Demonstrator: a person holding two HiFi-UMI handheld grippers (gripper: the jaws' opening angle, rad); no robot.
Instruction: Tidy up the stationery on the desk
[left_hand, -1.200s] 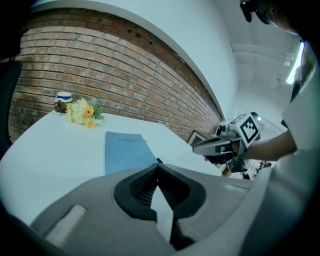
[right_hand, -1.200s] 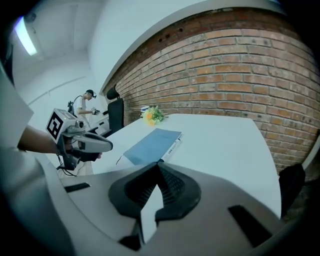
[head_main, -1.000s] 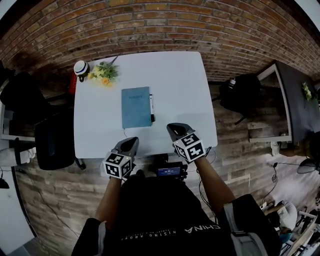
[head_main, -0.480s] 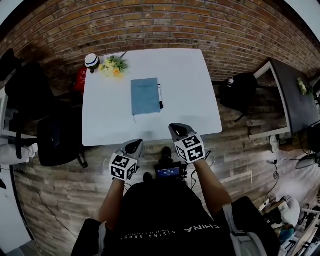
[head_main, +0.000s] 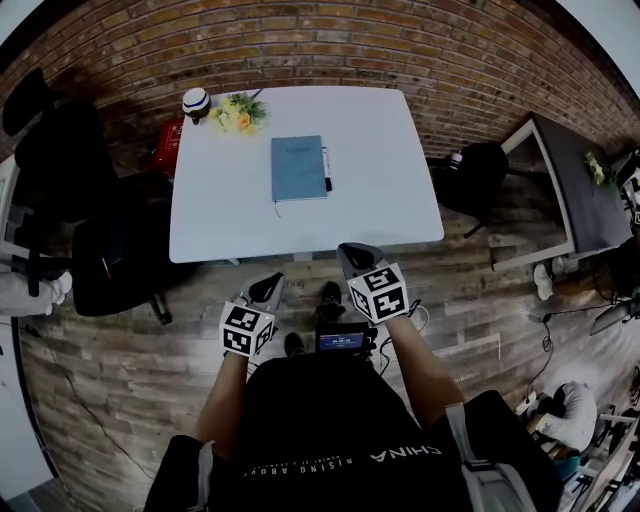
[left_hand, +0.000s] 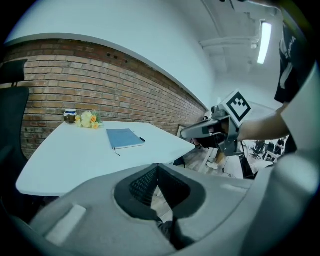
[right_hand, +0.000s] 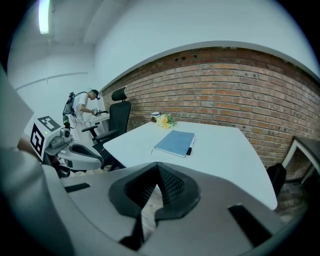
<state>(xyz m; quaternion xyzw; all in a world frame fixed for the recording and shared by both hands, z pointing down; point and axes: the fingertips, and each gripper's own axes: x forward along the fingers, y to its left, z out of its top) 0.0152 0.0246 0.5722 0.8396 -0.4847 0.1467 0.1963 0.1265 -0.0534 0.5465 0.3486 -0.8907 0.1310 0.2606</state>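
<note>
Left gripper (head_main: 267, 289) has its jaws pressed together with nothing in them, and the right gripper (head_main: 354, 257) matches it: jaws together, empty as well. Both hang over the wood-plank floor (head_main: 130, 380), short of the near edge of the white surface (head_main: 385, 190), which sits at their 12 o'clock.

Out on that surface, a blue notebook (head_main: 299, 168) lies closed and flat, about the middle. A black pen (head_main: 326, 169) lies right along its 3 o'clock edge, parallel to it. Up at the surface's 11 o'clock corner there's a small bunch of yellow and white flowers (head_main: 238, 112), and just at their 9 o'clock a little jar (head_main: 196, 102) with a pale lid.

Round the room now: a red brick wall (head_main: 300, 40) runs behind the far edge at 12 o'clock. A black office chair (head_main: 70, 160) stands off the surface's 9 o'clock side, with a red object (head_main: 167, 147) just off that far corner, too small to name. Over at 3 o'clock there's another black chair (head_main: 478, 180), and beyond it a second, dark desk (head_main: 585, 180). In the right gripper view, a person (right_hand: 80, 107) stands far off at 9 o'clock, by the white wall.
</note>
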